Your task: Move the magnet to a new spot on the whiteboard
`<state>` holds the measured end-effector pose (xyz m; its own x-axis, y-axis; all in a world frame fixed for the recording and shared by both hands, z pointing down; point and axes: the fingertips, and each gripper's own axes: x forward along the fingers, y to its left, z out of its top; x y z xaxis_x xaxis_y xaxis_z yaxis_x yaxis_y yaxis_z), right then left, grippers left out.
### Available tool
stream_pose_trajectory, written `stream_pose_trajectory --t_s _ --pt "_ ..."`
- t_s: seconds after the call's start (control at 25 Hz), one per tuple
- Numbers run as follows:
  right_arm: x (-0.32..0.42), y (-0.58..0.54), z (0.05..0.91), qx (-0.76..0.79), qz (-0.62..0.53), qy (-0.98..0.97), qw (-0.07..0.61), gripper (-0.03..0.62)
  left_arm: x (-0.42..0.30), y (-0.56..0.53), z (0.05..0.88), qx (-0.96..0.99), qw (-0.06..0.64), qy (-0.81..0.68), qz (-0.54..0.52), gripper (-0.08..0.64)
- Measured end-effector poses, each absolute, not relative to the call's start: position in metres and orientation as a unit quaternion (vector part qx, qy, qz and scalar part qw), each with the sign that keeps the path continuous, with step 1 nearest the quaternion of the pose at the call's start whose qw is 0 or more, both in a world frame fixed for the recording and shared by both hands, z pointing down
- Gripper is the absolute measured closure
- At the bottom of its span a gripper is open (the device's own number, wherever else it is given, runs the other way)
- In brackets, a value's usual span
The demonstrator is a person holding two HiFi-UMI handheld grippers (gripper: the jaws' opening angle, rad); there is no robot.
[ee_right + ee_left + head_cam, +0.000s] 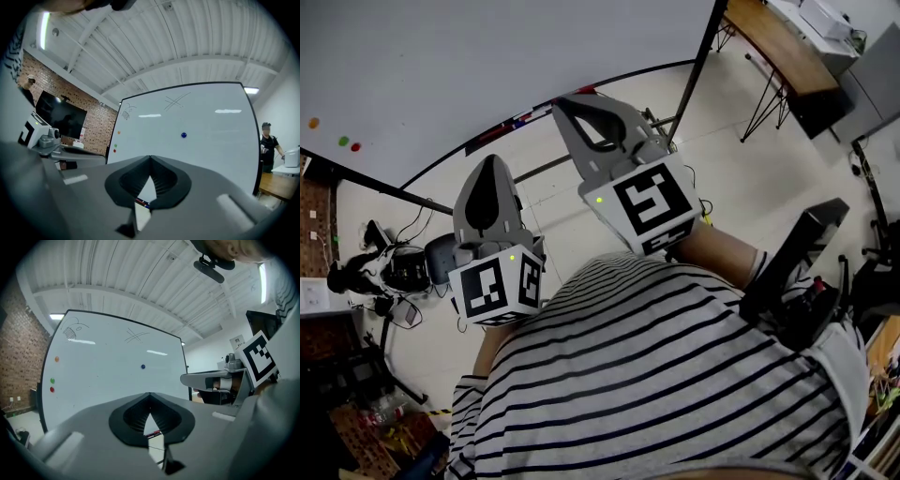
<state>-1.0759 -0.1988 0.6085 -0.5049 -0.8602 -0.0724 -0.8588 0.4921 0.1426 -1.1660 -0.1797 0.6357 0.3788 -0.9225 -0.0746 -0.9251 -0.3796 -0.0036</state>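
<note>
The whiteboard (487, 56) stands ahead of me, some way off. A small blue magnet (143, 366) sticks near its middle, and it shows again as the blue magnet (183, 135) in the right gripper view. Orange (56, 359), green (52, 380) and red (52, 389) magnets sit near the board's left edge. My left gripper (492, 161) and right gripper (569, 103) are held side by side at chest height, pointing at the board. Both are shut with nothing between the jaws, and both are well short of the board.
Pen scribbles mark the board's top (133, 336). A marker tray (511, 125) runs along its lower edge, above the black stand's legs (703, 56). A wooden table (778, 42) stands to the right, floor clutter (394, 267) to the left. A person (268, 140) stands right of the board.
</note>
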Motion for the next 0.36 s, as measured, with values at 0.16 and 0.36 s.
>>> stream_pose_trajectory --t_s 0.16,0.36 --pt "-1.073 -0.203 0.611 0.496 -0.075 -0.865 0.005 0.592 -1.159 -0.183 0.637 -0.831 0.011 0.556 0.022 0.543" --pt "-1.048 -0.211 0.618 0.493 -0.065 -0.867 0.015 0.592 -1.131 -0.190 0.642 -0.832 0.002 0.554 0.017 0.544"
